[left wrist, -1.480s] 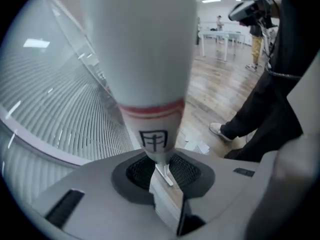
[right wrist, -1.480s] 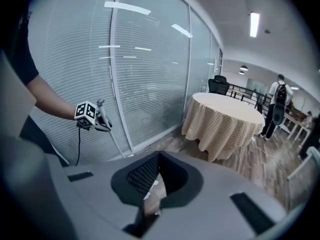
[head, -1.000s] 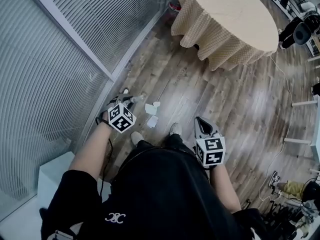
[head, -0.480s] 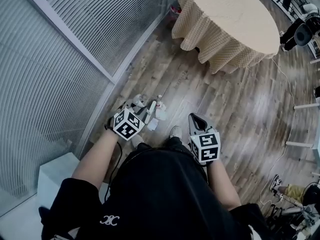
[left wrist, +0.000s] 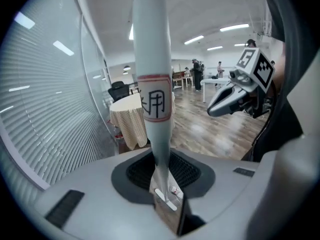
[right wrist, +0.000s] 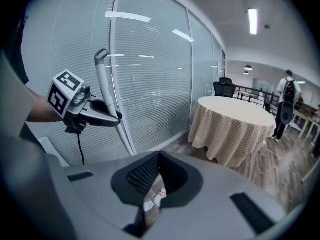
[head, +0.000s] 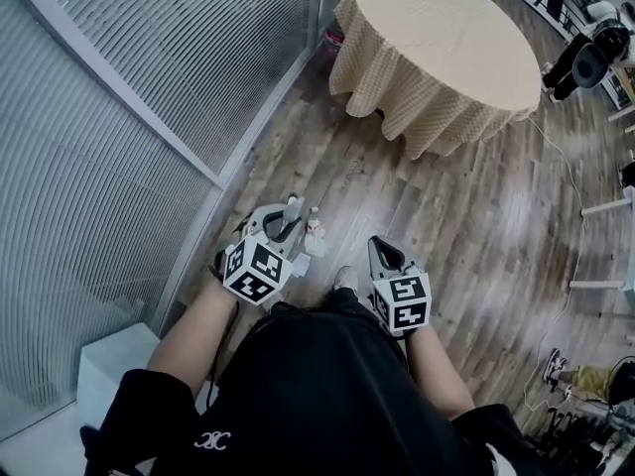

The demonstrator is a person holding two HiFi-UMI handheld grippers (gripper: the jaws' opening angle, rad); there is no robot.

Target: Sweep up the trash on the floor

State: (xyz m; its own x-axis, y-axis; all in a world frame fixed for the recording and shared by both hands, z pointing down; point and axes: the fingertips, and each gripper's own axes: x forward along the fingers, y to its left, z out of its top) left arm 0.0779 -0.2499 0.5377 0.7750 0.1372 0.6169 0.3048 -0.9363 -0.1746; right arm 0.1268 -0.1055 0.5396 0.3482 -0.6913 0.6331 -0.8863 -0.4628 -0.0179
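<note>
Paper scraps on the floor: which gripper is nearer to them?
Left. The left gripper, shut on the broom handle, hangs almost above the paper scraps; the right gripper sits farther to their right.

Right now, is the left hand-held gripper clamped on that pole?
Clamped: in the left gripper view, the left hand-held gripper has its jaws pressed against the pale pole on both sides.

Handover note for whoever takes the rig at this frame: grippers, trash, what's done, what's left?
Left gripper: shut on the handle; the tool's lower end is out of view.
Right gripper: shut, empty, level with the left.
Trash: paper scraps on the floor just ahead of the left gripper.
Done: tool in hand.
Left: sweep up the scraps; none look gathered yet.
</note>
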